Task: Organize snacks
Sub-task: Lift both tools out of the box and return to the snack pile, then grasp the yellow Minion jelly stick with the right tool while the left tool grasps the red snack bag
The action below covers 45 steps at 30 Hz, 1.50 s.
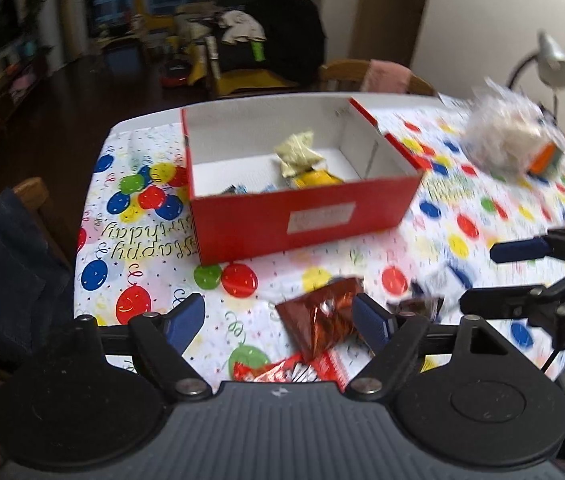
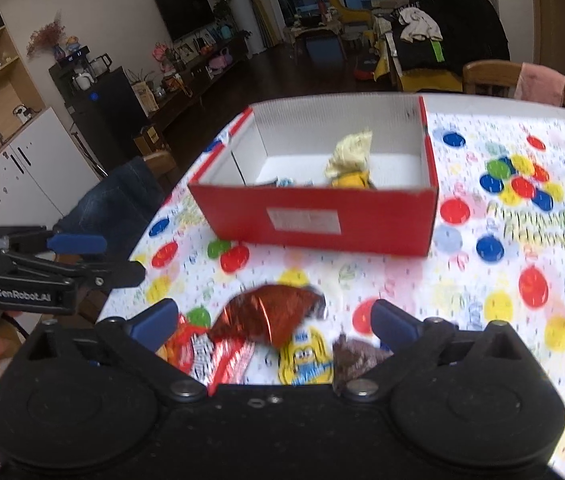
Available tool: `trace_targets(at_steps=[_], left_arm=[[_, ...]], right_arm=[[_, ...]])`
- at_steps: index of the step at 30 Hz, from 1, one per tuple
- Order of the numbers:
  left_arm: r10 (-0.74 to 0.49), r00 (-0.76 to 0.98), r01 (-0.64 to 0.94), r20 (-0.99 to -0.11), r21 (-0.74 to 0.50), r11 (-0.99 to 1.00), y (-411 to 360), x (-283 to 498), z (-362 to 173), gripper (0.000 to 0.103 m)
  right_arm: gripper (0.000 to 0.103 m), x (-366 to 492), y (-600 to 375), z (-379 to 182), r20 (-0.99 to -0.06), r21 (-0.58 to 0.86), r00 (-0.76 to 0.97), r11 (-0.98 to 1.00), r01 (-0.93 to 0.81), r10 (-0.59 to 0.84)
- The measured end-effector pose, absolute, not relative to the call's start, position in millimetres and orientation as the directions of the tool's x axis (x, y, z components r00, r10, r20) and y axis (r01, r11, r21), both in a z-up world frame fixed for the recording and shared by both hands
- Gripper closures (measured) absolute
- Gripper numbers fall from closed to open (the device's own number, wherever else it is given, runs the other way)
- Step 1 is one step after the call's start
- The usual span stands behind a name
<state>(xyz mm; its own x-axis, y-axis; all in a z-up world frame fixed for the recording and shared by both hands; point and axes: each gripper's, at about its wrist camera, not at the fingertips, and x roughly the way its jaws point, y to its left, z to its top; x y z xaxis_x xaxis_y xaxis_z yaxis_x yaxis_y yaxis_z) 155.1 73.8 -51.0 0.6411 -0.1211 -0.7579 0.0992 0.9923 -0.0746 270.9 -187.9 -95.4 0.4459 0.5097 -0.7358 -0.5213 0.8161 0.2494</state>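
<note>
While both tools hang spread and empty, the brown foil packet [image 2: 272,318] lies between the right tool [image 2: 274,322] fingers, seemingly nearer than the left tool [image 1: 282,316].

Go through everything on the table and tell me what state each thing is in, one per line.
Red box: open, upright, snacks inside.
Pale packet: in the box, propped up.
Brown foil packet: lying on the table, not gripped.
Red wrapper: lying on the table.
Left gripper: open, empty.
Right gripper: open, empty.

Snack packets [image 2: 270,316] before open red box [image 2: 314,220]
</note>
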Motion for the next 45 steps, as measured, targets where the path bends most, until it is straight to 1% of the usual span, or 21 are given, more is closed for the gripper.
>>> trace_targets(at_steps=[4, 7, 12, 15, 22, 24, 29, 33, 34, 36, 37, 43, 45], left_arm=[[-0.182, 0.603, 0.19, -0.777, -0.081, 0.978, 77, 151, -65, 0.021], [-0.257, 0.542, 0.292, -0.8, -0.107, 0.95, 77, 150, -76, 0.021], [-0.3, 0.435, 0.473, -0.849, -0.069, 0.879, 68, 150, -94, 0.021], [-0.296, 0.371, 0.568, -0.88, -0.037, 0.822, 62, 151, -107, 0.021], [-0.203, 0.311, 0.753, -0.928, 0.11, 0.649, 41, 158, -129, 0.021], [-0.188, 0.281, 0.794, -0.941, 0.118, 0.596, 36, 160, -136, 0.021], [-0.137, 0.25, 0.835, -0.958, 0.142, 0.532, 28, 169, -155, 0.021], [-0.131, 0.221, 0.841, -0.966, 0.121, 0.528, 25, 177, -166, 0.021], [-0.134, 0.213, 0.84, -0.968, 0.111, 0.531, 25, 179, -168, 0.021], [-0.144, 0.204, 0.833, -0.968, 0.094, 0.546, 25, 181, -170, 0.02], [-0.148, 0.2, 0.827, -0.969, 0.085, 0.556, 26, 183, -172, 0.019], [-0.192, 0.187, 0.762, -0.963, 0.019, 0.647, 30, 190, -173, 0.019], [-0.203, 0.187, 0.728, -0.961, -0.003, 0.685, 32, 191, -174, 0.019]], right_arm=[[0.0, 259, -196, -111, -0.756, 0.259, 0.428, 0.827, -0.499, 0.495], [0.0, 252, -195, -124, -0.776, 0.238, 0.413, 0.828, -0.507, 0.476], [0.0, 243, -188, -139, -0.806, 0.222, 0.369, 0.814, -0.537, 0.463], [0.0, 241, -185, -144, -0.813, 0.241, 0.343, 0.808, -0.537, 0.47], [0.0, 235, -176, -160, -0.841, 0.222, 0.302, 0.795, -0.565, 0.45], [0.003, 234, -174, -166, -0.853, 0.21, 0.289, 0.792, -0.574, 0.435], [0.01, 234, -166, -183, -0.875, 0.167, 0.274, 0.781, -0.602, 0.398], [0.021, 240, -159, -191, -0.883, 0.111, 0.301, 0.784, -0.611, 0.359], [0.022, 241, -158, -192, -0.883, 0.1, 0.309, 0.785, -0.611, 0.353], [0.028, 245, -155, -196, -0.884, 0.081, 0.321, 0.789, -0.61, 0.339], [0.029, 247, -154, -197, -0.886, 0.071, 0.327, 0.792, -0.606, 0.329], [0.041, 252, -149, -201, -0.883, 0.017, 0.363, 0.793, -0.609, 0.297], [0.048, 251, -147, -201, -0.882, -0.011, 0.379, 0.79, -0.613, 0.282]])
